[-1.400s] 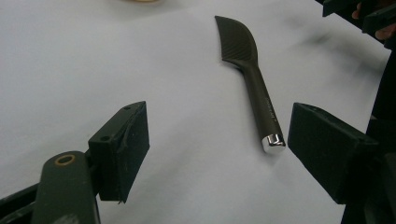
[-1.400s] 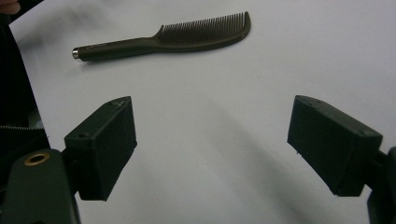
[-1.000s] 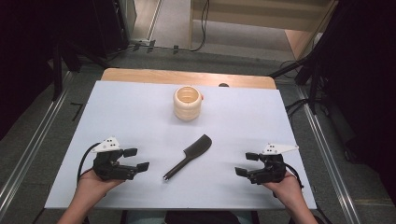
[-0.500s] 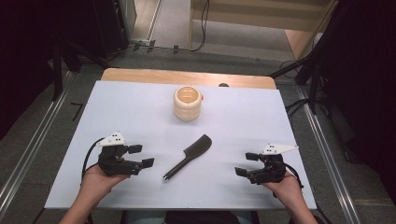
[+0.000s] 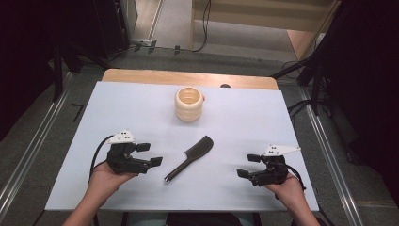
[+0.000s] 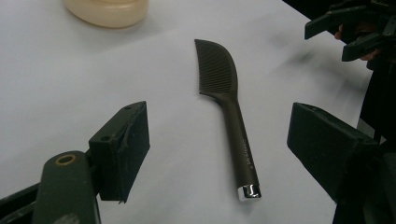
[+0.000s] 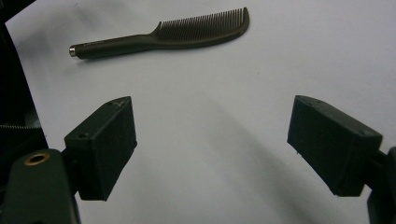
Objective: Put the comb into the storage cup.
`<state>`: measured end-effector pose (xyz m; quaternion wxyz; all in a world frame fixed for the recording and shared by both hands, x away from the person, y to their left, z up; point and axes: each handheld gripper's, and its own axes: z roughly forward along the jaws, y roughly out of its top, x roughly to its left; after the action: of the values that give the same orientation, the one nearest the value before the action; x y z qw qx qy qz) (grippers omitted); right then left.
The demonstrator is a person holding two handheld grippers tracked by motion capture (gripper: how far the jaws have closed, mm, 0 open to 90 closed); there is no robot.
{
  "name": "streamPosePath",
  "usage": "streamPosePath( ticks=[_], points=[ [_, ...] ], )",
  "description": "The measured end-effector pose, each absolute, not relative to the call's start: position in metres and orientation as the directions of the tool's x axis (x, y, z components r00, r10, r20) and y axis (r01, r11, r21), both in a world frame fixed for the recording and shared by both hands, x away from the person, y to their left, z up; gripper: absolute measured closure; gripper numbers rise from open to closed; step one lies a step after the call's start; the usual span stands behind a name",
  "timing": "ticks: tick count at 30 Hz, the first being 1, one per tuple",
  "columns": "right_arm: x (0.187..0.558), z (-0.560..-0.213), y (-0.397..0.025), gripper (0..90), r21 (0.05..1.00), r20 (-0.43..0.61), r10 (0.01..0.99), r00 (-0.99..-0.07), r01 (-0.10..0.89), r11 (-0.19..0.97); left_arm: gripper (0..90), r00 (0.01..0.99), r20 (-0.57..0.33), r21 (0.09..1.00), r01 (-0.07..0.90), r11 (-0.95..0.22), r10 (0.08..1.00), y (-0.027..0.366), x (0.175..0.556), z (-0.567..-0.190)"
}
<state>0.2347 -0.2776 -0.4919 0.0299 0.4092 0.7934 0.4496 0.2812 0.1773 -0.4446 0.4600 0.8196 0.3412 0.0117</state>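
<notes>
A dark comb lies flat on the white table, teeth end toward the far right, its metal-tipped handle toward me. Just left of its handle tip my left gripper stands open, held in a hand. In the left gripper view the comb lies between and ahead of the wide-apart jaws. My right gripper stands open near the front right, well apart from the comb. The right gripper view has the comb far ahead at the upper left, with bare table between the jaws.
A cream ribbed pot stands upright at the far middle of the white table. A wooden board edge runs behind it. Metal rails and cables flank the table on the floor.
My left gripper has slid right, toward the comb's handle tip. The right gripper, the comb and the pot have stayed put.
</notes>
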Motion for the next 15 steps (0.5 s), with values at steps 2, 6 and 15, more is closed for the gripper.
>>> streamPosePath(
  ticks=[2,6,15],
  points=[
    [0.235,-0.492,-0.278,13.7,0.738,0.322,0.677,-0.662,0.624,0.259,21.7,0.768,-0.296,0.763,0.548,-0.344,0.569,0.176,0.282,-0.444],
    [0.235,-0.492,-0.278,13.7,0.737,0.321,0.678,-0.661,0.625,0.259,21.7,0.767,-0.299,0.761,0.551,-0.343,0.568,0.171,0.284,-0.443],
    [0.235,-0.492,-0.278,13.7,0.737,0.32,0.679,-0.66,0.624,0.259,21.6,0.775,-0.292,0.756,0.546,-0.361,0.56,0.157,0.287,-0.442]
  ],
)
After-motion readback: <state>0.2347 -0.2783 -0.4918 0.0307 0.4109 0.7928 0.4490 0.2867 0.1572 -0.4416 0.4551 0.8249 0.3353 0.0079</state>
